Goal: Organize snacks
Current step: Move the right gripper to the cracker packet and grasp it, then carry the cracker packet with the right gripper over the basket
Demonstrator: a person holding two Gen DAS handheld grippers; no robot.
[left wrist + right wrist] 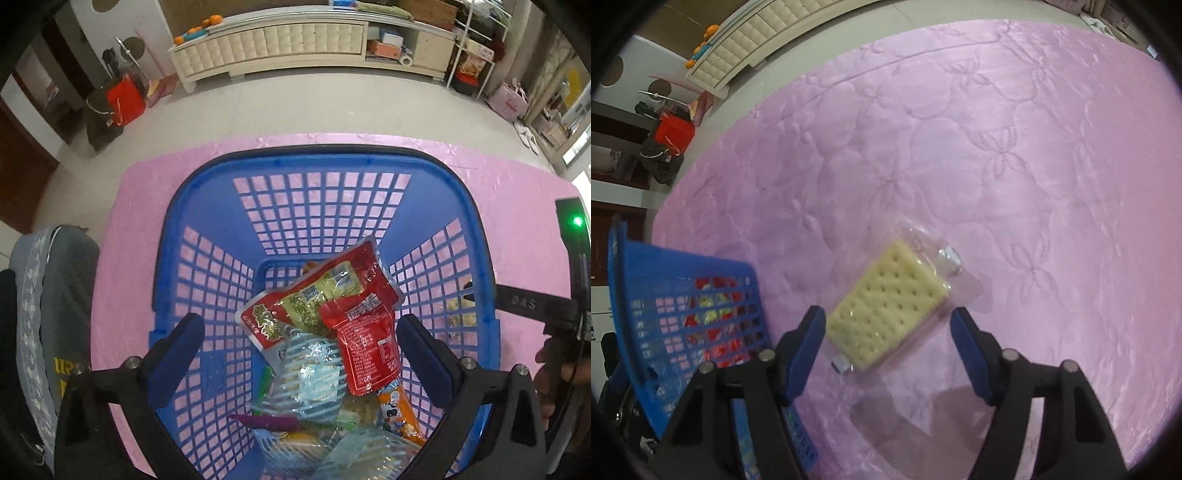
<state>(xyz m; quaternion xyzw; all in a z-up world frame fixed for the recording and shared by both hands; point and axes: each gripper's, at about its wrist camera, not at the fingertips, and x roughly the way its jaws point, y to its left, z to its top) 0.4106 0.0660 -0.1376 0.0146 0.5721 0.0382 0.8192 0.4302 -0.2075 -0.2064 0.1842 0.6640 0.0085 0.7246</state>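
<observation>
A blue lattice basket stands on the pink quilted cloth. Inside lie several snack packs: a large red pack, a smaller red pack, a clear blue-striped pack and an orange stick. My left gripper hangs open over the basket, nothing between its fingers. In the right wrist view a pale cracker in a clear wrapper lies on the cloth. My right gripper is open and straddles the cracker's near end, pads apart from it. The basket stands at its left.
A cream cabinet runs along the far wall with oranges on top. A red bag and dark items sit on the floor at the left. A grey seat back is by the table's left edge. The other gripper's handle shows at the right.
</observation>
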